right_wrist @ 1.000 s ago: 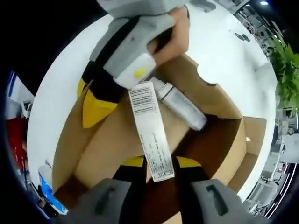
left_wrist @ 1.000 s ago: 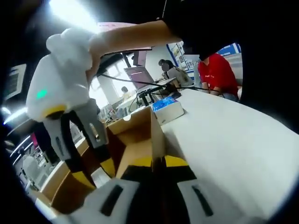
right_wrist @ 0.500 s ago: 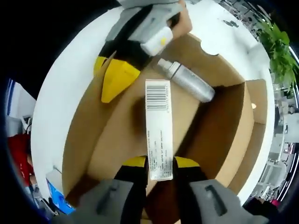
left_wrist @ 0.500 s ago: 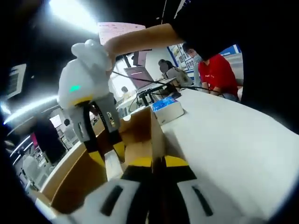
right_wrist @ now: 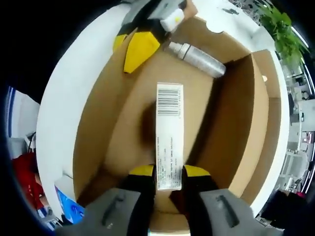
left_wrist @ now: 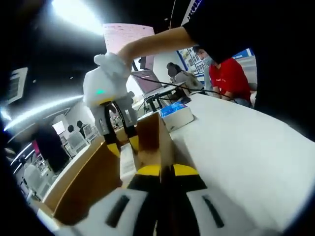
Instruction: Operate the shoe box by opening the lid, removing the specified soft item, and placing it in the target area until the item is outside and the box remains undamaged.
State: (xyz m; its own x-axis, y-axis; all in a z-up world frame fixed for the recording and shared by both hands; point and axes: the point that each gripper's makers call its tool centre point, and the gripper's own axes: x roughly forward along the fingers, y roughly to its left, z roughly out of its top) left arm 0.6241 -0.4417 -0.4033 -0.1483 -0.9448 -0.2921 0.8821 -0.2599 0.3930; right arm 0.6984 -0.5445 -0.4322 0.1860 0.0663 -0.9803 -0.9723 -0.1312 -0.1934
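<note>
An open cardboard shoe box (right_wrist: pixel 123 128) lies on a white table. My right gripper (right_wrist: pixel 170 173) is shut on the end of a long white packet (right_wrist: pixel 170 132) with a barcode, holding it above the box floor. A silver bottle (right_wrist: pixel 197 53) lies in the box's far corner. In the left gripper view the same packet (left_wrist: pixel 127 164) hangs from the right gripper (left_wrist: pixel 122 145) inside the box (left_wrist: pixel 88 182). My left gripper (left_wrist: pixel 161 172) is shut on the box's side wall (left_wrist: pixel 151 140). It appears at the box's far rim as the left gripper (right_wrist: pixel 132 58).
The white table (left_wrist: pixel 236 147) stretches to the right of the box. A small blue and white carton (left_wrist: pixel 177 114) sits just past the box's end. A person in red (left_wrist: pixel 227 78) sits at the far side. A green plant (right_wrist: pixel 278 34) stands beyond the table.
My right gripper has risen with the white packet, pulling back from the box floor. The left gripper has kept its hold on the box wall.
</note>
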